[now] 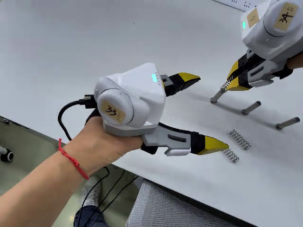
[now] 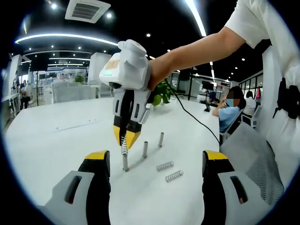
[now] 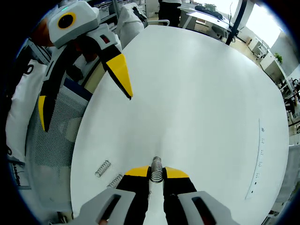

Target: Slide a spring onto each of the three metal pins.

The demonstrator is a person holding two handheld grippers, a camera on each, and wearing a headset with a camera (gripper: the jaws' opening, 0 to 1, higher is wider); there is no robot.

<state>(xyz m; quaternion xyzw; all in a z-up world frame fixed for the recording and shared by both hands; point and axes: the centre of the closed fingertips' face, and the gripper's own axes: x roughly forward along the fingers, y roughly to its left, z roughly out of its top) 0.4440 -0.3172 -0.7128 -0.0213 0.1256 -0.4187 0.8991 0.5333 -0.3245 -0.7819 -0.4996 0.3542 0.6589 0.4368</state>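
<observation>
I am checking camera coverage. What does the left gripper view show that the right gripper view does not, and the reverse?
Left gripper view: three metal pins standing in a row, and the right gripper seen from the front, holding a spring over the nearest pin. Right gripper view: the left gripper, open, and that spring seen end-on between the right gripper's tips. Both: two loose springs lying on the white table.

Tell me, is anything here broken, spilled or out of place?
Nothing stands out. Two loose springs lie on the white table beside three upright metal pins. The right gripper holds a third spring at the end pin; the left gripper is open.
</observation>
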